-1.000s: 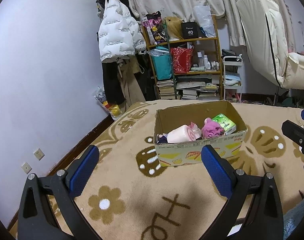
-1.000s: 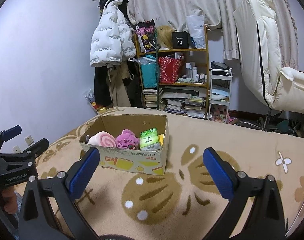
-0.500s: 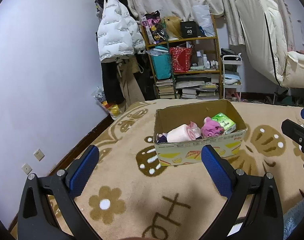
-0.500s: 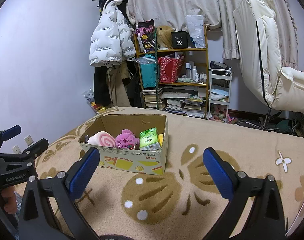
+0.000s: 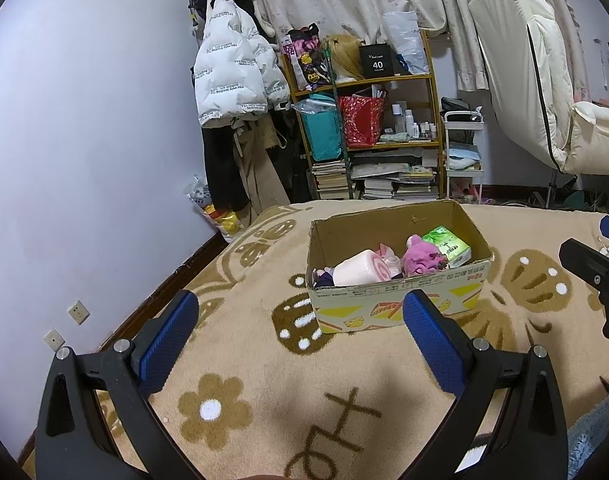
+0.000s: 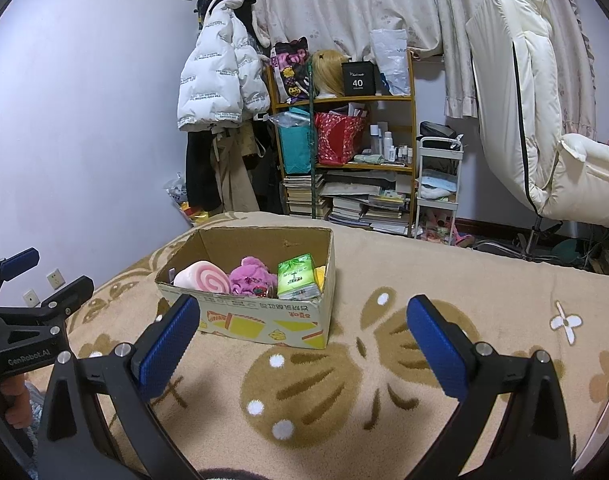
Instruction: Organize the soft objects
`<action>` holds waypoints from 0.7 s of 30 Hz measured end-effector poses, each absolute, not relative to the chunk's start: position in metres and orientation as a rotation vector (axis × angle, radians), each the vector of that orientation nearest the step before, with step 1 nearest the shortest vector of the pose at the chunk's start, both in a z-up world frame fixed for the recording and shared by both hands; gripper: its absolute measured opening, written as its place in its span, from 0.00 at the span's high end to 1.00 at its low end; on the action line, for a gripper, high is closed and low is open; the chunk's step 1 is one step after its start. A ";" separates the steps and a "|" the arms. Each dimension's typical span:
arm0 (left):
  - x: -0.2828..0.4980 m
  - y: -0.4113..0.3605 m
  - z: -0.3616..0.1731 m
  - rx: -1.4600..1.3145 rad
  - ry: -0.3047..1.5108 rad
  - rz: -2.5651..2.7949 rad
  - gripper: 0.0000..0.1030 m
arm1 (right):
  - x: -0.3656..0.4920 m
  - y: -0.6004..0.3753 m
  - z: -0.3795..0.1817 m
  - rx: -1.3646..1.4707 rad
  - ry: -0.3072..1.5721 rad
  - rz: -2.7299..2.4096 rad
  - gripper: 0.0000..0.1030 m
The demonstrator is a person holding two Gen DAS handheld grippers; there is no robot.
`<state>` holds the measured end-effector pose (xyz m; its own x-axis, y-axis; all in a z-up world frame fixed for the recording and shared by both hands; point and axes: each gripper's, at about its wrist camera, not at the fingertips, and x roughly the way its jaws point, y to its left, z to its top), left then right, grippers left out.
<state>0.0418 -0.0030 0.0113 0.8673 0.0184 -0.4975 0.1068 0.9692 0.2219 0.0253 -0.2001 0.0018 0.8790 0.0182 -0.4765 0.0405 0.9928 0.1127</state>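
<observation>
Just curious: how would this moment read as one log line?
left gripper open, empty | right gripper open, empty | cardboard box on blanket, holds pink roll, plush

A small black box (image 6: 357, 79) on the top board of the wooden shelf bears a white "40" with tiny unreadable letters beneath. The black frame of the left hand-held gripper (image 6: 28, 276) carries "GenRobot.AI" in white. The white puffer jacket (image 6: 218, 82), the yellow-printed cardboard box (image 6: 264, 316) and the green tissue pack (image 6: 296, 278) show print too small to read.

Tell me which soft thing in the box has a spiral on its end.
The pink roll, at the box's left end; the purple plush and green pack show none.
</observation>
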 end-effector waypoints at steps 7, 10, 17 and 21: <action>0.042 -0.003 0.011 0.247 0.523 -0.048 0.02 | 0.025 -0.201 0.002 0.122 0.498 -0.011 0.00; 0.042 -0.002 0.011 0.246 0.524 -0.049 0.02 | 0.025 -0.202 0.003 0.122 0.497 -0.009 0.00; 0.042 -0.002 0.011 0.248 0.520 -0.046 0.02 | 0.025 -0.203 0.001 0.122 0.498 -0.009 0.00; 0.042 -0.002 0.011 0.246 0.521 -0.047 0.02 | 0.025 -0.204 0.001 0.122 0.503 -0.009 0.00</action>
<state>0.0418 -0.0021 0.0110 0.8668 0.0183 -0.4984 0.1062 0.9696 0.2203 0.0254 -0.2042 0.0009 0.8764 0.0211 -0.4811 0.0387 0.9927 0.1141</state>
